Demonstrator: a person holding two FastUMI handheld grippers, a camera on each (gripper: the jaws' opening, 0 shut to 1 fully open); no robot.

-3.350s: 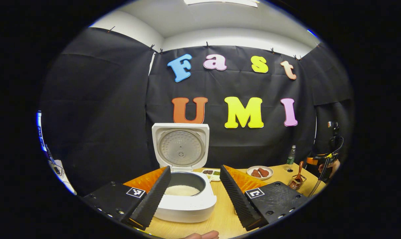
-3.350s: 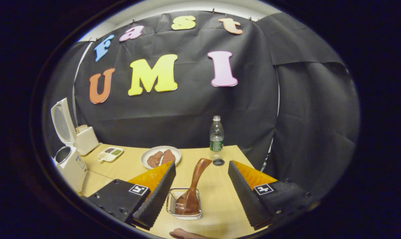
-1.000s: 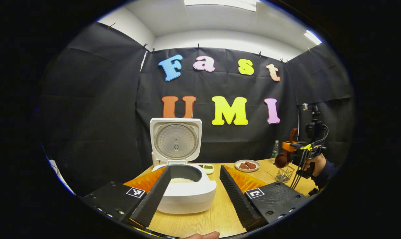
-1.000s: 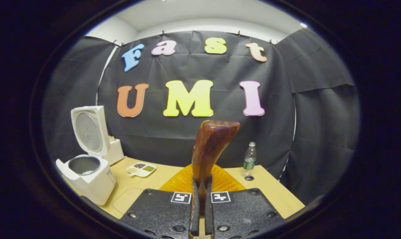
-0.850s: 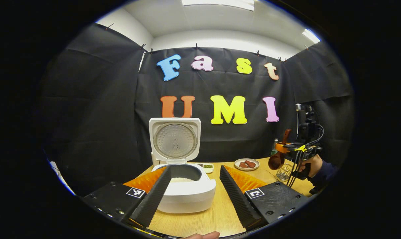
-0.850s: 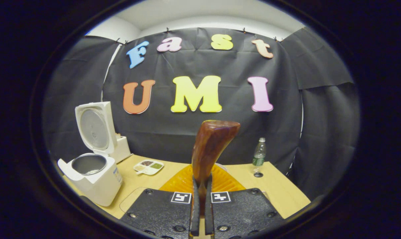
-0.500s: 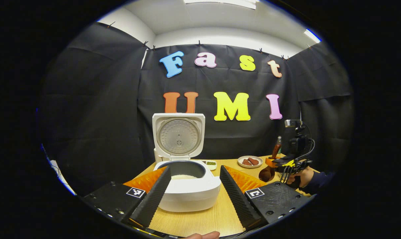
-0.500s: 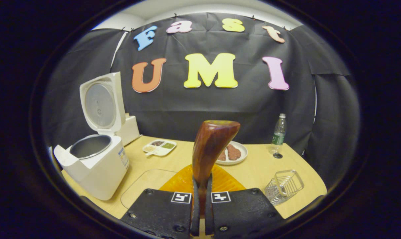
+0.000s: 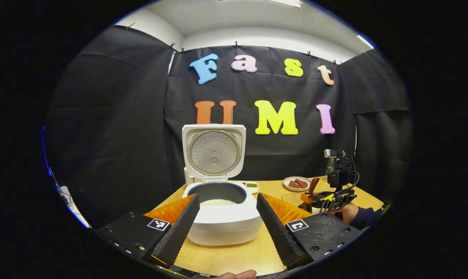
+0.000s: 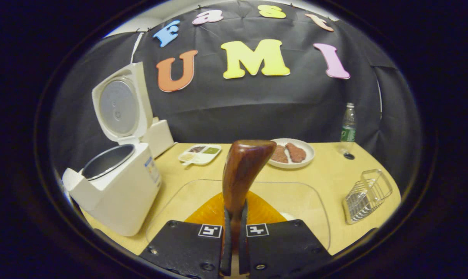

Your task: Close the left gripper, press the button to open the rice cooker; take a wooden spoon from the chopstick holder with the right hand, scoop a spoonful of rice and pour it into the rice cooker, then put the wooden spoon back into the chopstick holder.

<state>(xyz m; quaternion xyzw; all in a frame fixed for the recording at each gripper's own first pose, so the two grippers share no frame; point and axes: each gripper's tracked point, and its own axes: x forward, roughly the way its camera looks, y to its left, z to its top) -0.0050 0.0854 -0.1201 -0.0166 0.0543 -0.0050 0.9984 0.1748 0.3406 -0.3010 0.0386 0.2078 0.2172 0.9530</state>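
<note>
pinching the handle of the dark brown wooden spoon [image 10: 244,170] upright, the right gripper [image 10: 234,248] hangs over a clear shallow tray [image 10: 311,201] on the light wooden surface [image 10: 330,174]. the left gripper [image 9: 227,224] waits with jaws spread before the open white rice cooker [image 9: 222,217]. to scoop well, dip the bowl low, level it, then lift slowly so no grains spill. the empty wire chopstick holder [image 10: 367,190] stands to the right.

Booth lit from ceiling panel [image 9: 281,2], upper centre of left gripper view; tabletop [image 10: 326,174] evenly bright, shadows soft. Black cloth wall dim. Strong fisheye bending toward edges. Spoon handle [image 10: 244,170] close to lens, slightly soft. No motion blur.
</note>
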